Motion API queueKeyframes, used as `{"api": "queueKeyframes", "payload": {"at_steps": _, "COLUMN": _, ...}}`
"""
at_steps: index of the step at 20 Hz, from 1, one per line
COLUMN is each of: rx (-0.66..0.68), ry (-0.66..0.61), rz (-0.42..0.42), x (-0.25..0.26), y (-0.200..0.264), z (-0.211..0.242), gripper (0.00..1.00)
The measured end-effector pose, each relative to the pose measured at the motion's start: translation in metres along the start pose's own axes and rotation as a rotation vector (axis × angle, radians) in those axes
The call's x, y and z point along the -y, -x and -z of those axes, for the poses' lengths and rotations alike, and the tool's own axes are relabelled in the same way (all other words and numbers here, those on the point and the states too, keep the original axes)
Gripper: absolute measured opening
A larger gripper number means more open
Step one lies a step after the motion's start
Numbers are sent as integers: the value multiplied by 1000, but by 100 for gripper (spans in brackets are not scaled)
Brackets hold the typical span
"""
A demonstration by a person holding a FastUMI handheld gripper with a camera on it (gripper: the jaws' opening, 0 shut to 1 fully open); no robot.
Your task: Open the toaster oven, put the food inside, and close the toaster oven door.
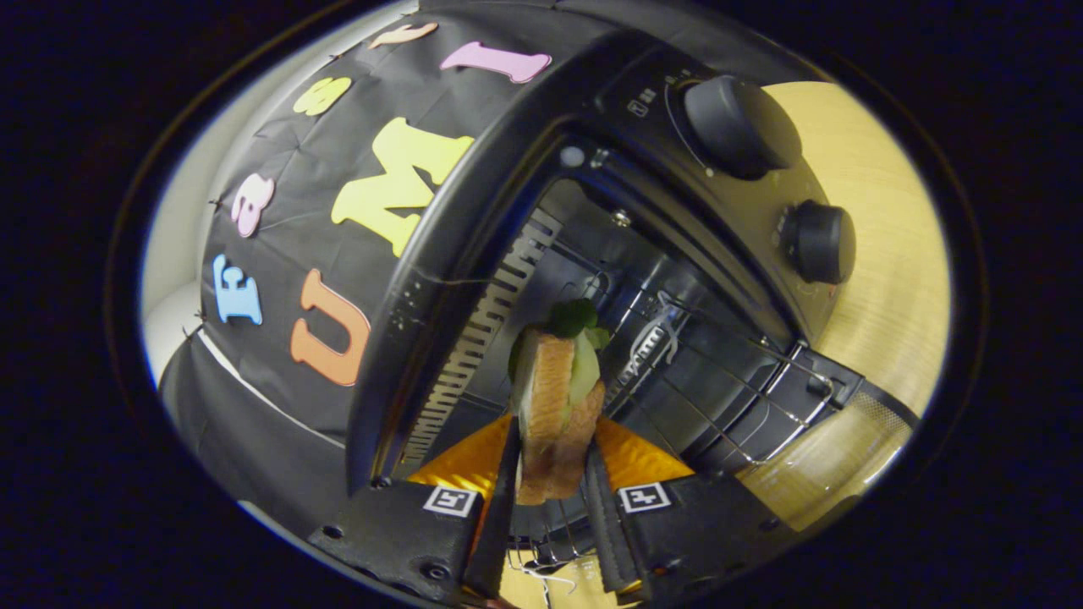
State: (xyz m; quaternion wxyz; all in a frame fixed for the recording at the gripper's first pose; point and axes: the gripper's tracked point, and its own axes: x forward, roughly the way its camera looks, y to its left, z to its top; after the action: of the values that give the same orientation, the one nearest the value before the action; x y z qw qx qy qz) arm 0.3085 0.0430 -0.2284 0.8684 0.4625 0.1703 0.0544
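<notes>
Sandwich [554,414] pinched upright between both fingers of the gripper [552,507], its long axis pointing straight ahead into the open toaster oven [677,254]; wire rack [719,397] lies just beyond, table [880,254] off behind.

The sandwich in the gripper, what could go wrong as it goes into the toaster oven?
1. The fingers pinch only the lower end of the sandwich, so it might slip or tip forward off the gripper.
2. The lettuce at the far end sticks out and could snag the wire rack or fall off.
3. The view is tilted; the gripper might clip the toaster oven frame.
</notes>
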Motion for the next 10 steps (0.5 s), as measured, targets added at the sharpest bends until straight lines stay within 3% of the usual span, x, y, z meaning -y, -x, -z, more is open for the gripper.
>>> {"api": "queueKeyframes", "payload": {"at_steps": 3, "rx": -72, "ry": 171, "rz": 28, "x": -7, "y": -2, "z": 15, "gripper": 61}}
{"api": "queueKeyframes", "payload": {"at_steps": 6, "rx": -125, "ry": 402, "rz": 109, "x": -1, "y": 1, "z": 27, "gripper": 78}}
{"api": "queueKeyframes", "payload": {"at_steps": 10, "rx": -181, "ry": 566, "rz": 188, "x": 1, "y": 12, "z": 38, "gripper": 78}}
